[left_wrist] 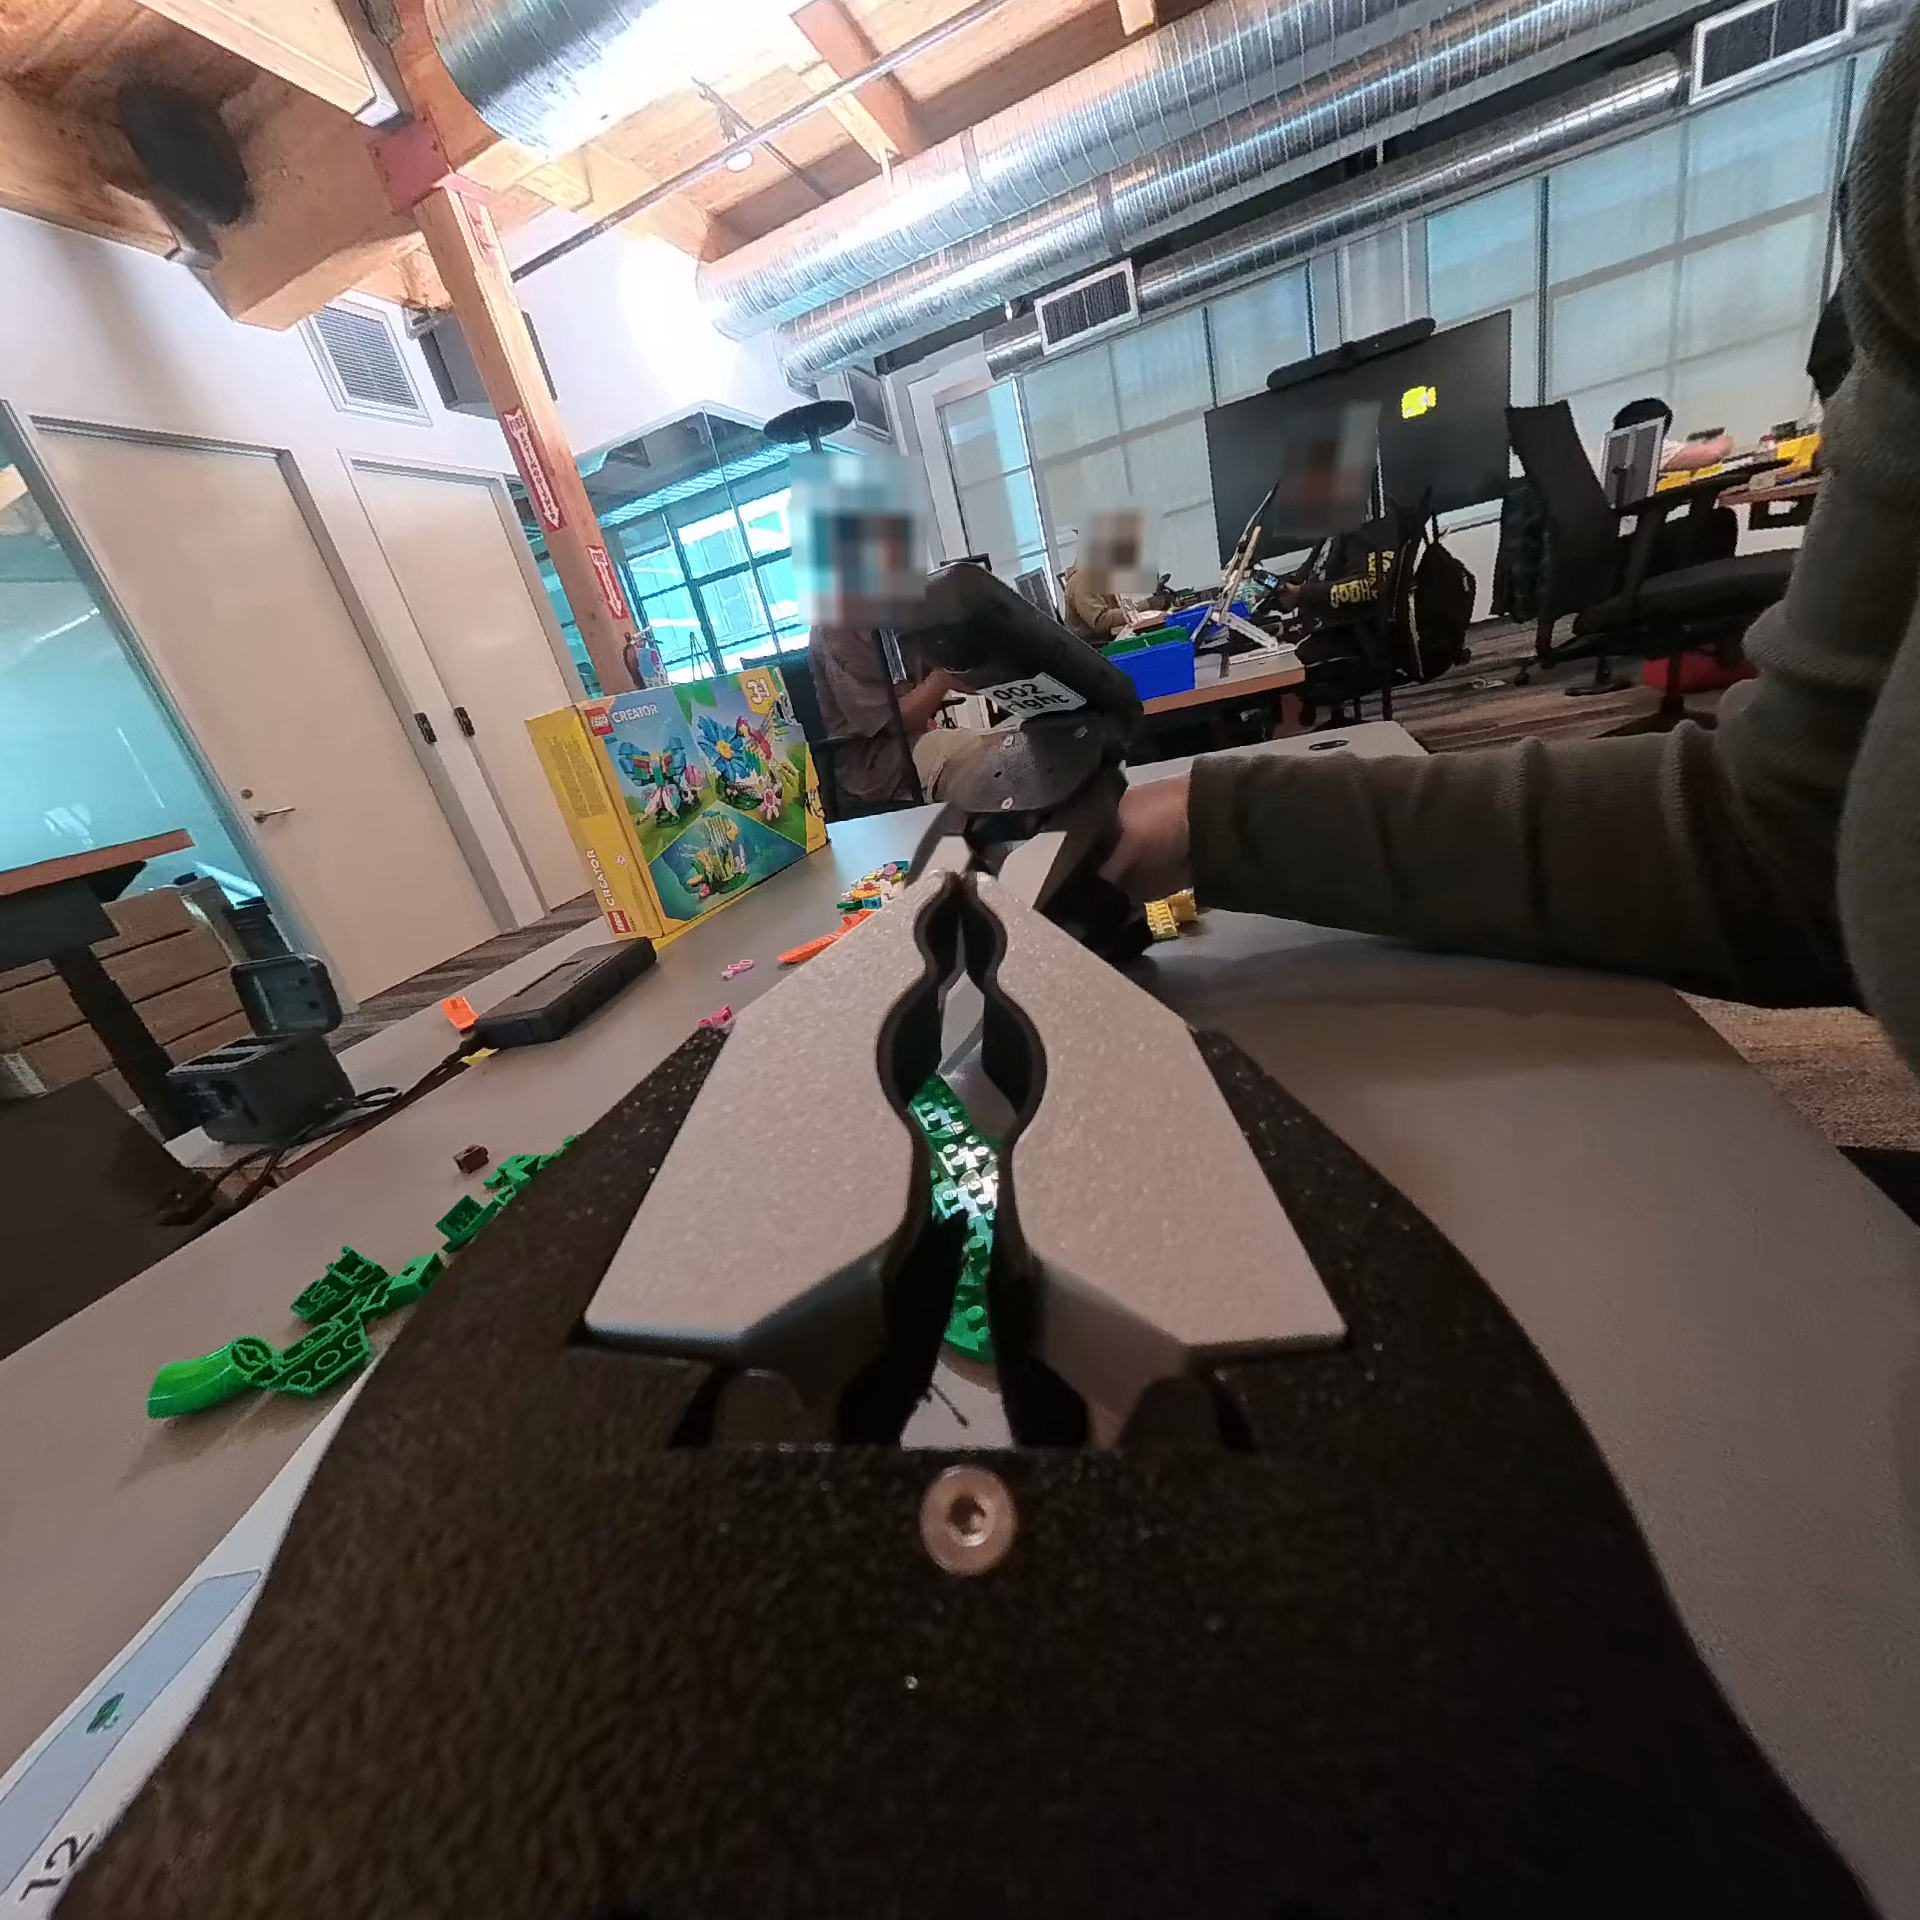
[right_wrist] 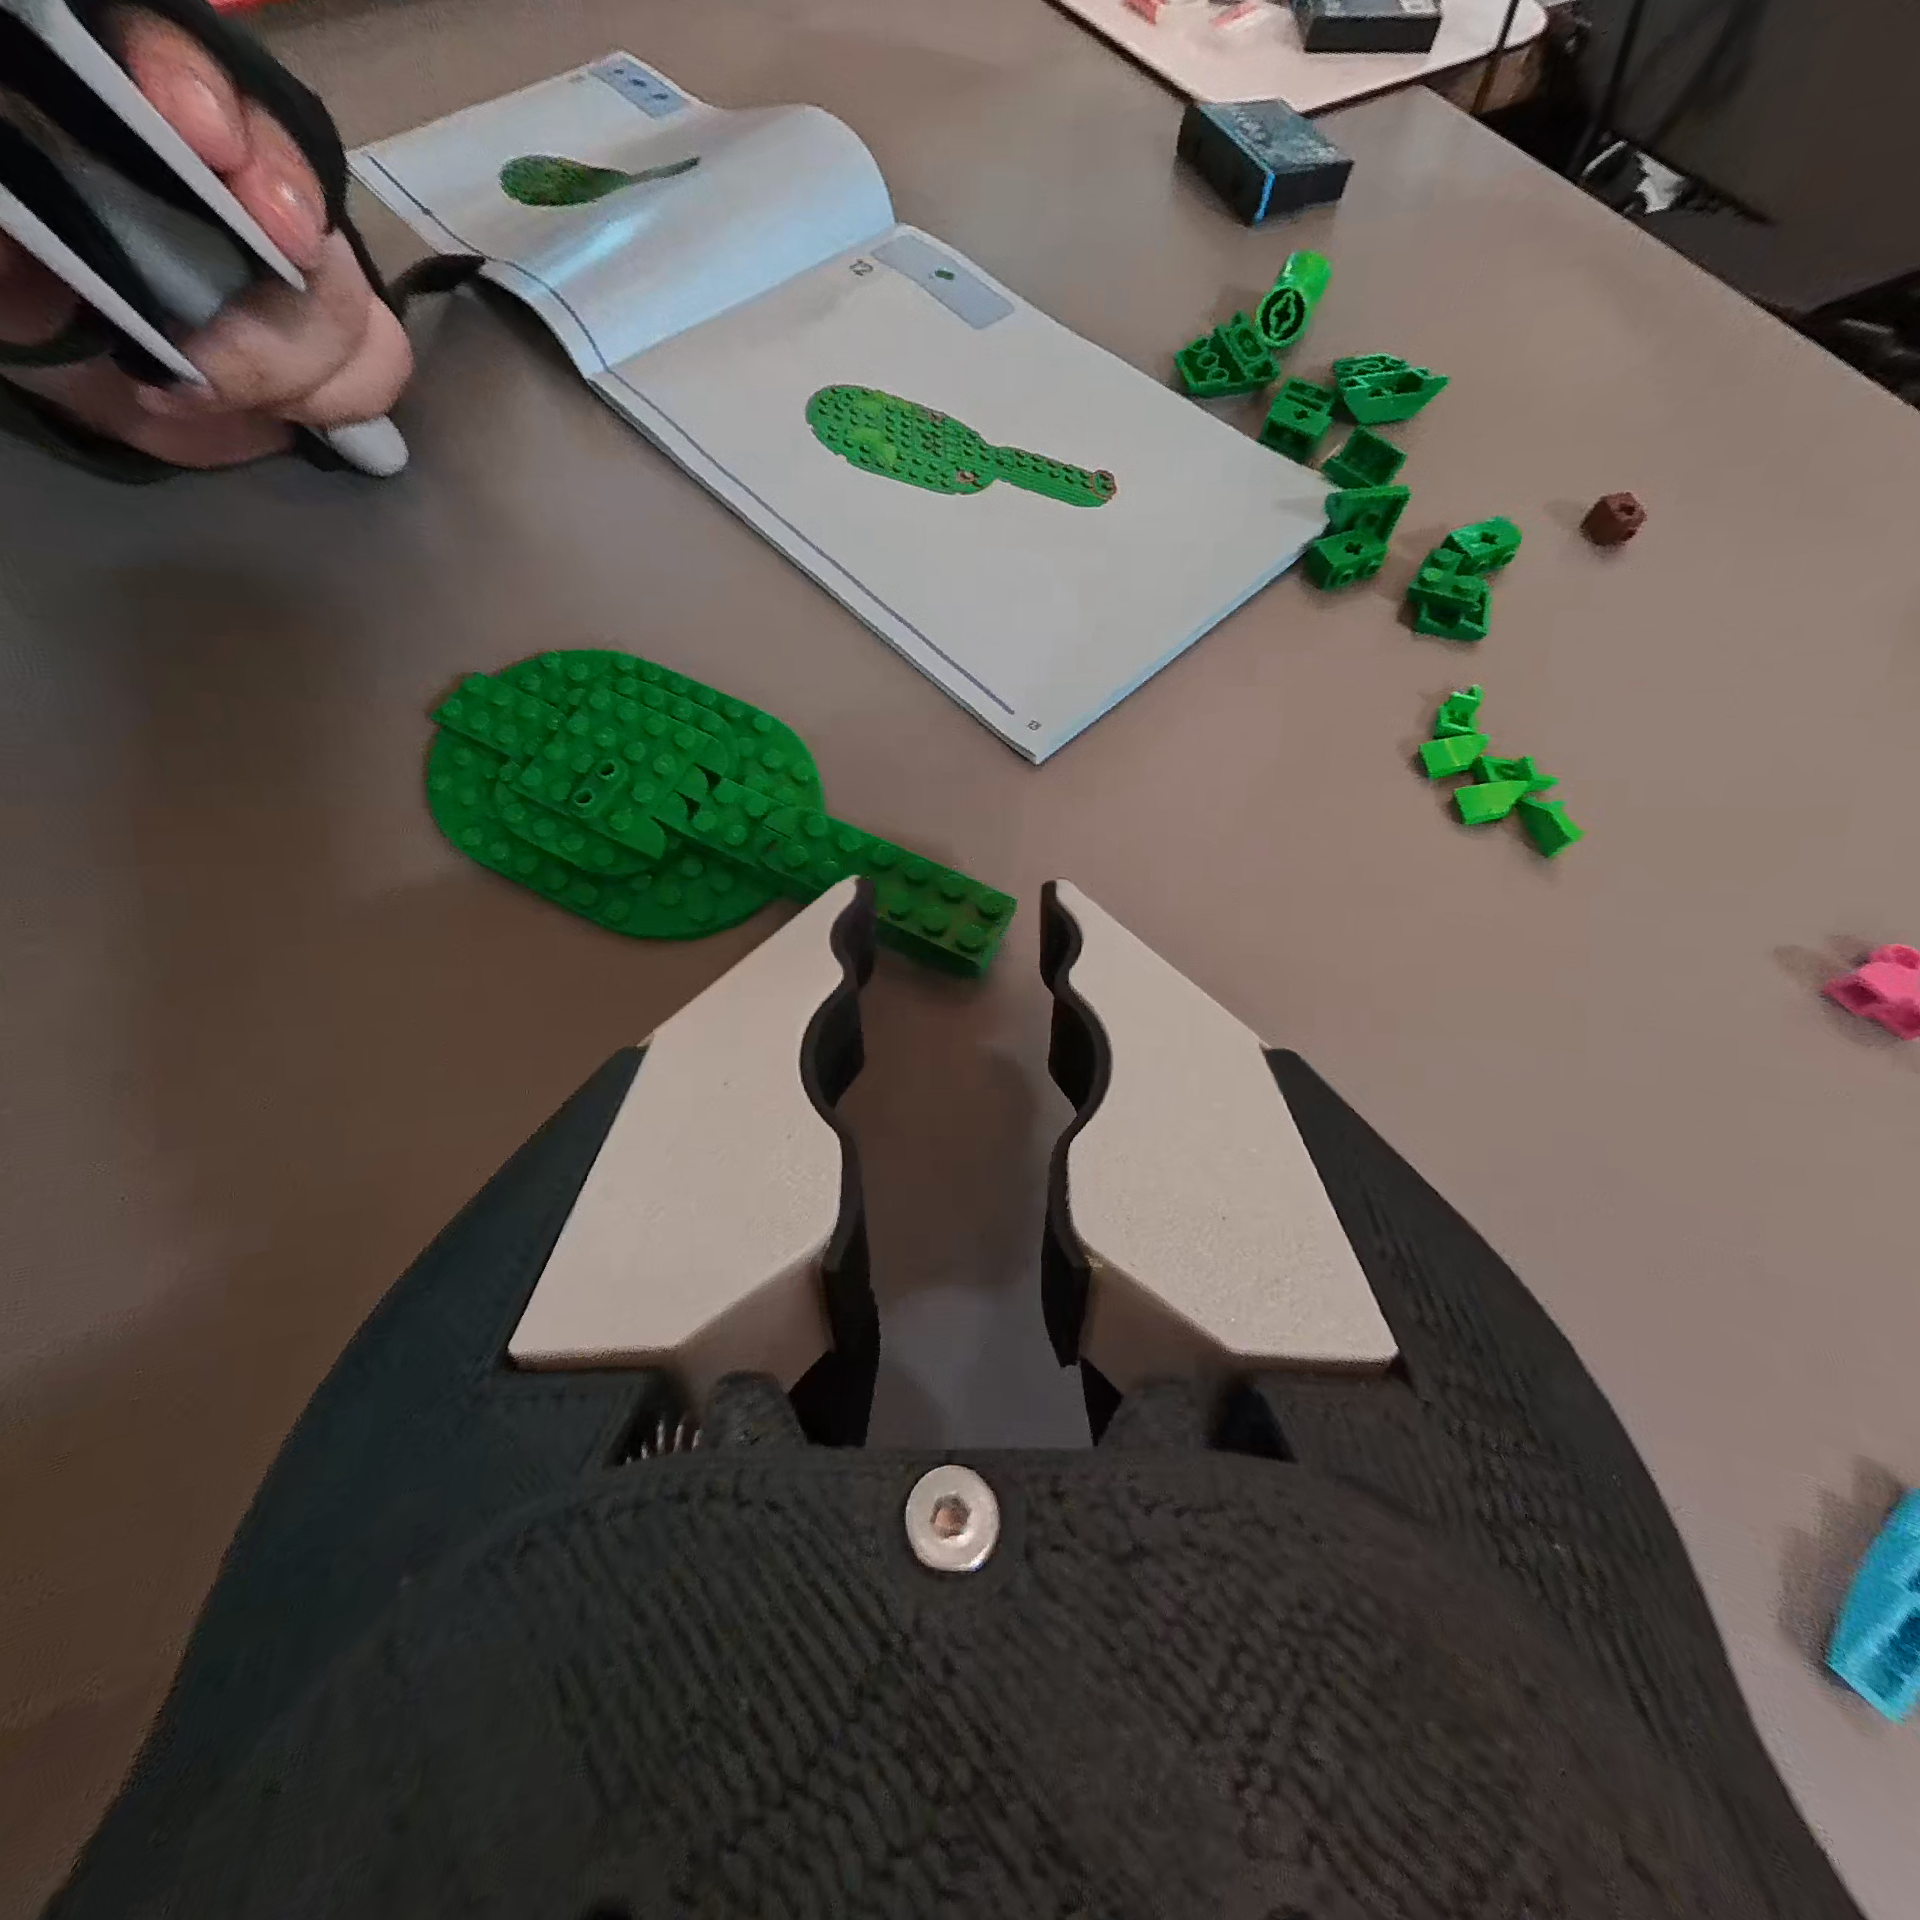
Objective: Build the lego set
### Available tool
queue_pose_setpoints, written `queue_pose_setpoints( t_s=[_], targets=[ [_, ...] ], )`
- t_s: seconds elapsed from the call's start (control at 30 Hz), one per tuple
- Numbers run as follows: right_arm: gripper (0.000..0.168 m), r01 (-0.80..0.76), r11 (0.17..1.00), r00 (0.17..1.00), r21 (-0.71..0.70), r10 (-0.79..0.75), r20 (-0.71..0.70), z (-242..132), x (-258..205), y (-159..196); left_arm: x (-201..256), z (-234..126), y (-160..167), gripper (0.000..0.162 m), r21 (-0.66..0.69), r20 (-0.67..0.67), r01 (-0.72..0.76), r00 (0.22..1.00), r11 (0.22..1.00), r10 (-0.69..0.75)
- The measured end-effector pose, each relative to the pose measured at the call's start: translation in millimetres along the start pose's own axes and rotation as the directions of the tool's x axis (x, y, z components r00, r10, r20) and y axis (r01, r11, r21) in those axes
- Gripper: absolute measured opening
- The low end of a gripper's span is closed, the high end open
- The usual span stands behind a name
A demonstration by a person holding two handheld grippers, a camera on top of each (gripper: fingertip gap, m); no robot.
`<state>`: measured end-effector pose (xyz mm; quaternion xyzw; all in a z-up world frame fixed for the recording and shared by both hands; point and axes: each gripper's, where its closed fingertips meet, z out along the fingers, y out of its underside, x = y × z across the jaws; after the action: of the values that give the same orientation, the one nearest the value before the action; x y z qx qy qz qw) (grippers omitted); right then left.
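right gripper [right_wrist: 951, 904] fingers parted, empty; green leaf build [right_wrist: 623, 805] stem end between tips, long axis running up-left; left gripper [left_wrist: 961, 883] fingers nearly closed, empty.

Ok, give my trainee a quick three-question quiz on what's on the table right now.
1. True or false: the right claw is shut on the green leaf build.
2. What lies open beyond the build? A) a booklet B) a laptop C) a tray
3. Fill in: the lone small piece to the right of the loose green pieces is ____ in colour.

Key: 1 false, the claw is open; 2 A; 3 brown.
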<state>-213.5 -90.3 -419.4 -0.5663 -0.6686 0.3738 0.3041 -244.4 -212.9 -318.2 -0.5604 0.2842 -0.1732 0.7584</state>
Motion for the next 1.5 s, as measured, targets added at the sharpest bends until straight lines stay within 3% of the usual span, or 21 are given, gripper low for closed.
queue_pose_setpoints(
  t_s=[0.37,1.07,1.27,1.5],
  targets=[
    [0.024,-0.029,0.999,0.992,-0.018,0.031,0.118,4,-20,0,-1,0,0,0.0,0.003,0.002,0.009,1.0,1.0,-0.009],
    [0.024,-0.003,0.998,0.999,0.069,0.0,0.041,1,-9,-13,-1,-1,-1,0.0,0.01,0.004,0.013,1.0,1.0,-0.013],
    [0.026,0.005,0.994,0.996,0.106,0.004,-0.087,-1,12,-20,-1,-1,-1,0.0,0.01,0.005,0.013,1.0,1.0,-0.013],
    [0.028,-0.111,0.978,0.946,0.174,0.158,-0.284,2,75,-31,-2,-1,-1,0.0,0.011,0.008,0.015,1.0,1.0,-0.016]
  ],
)
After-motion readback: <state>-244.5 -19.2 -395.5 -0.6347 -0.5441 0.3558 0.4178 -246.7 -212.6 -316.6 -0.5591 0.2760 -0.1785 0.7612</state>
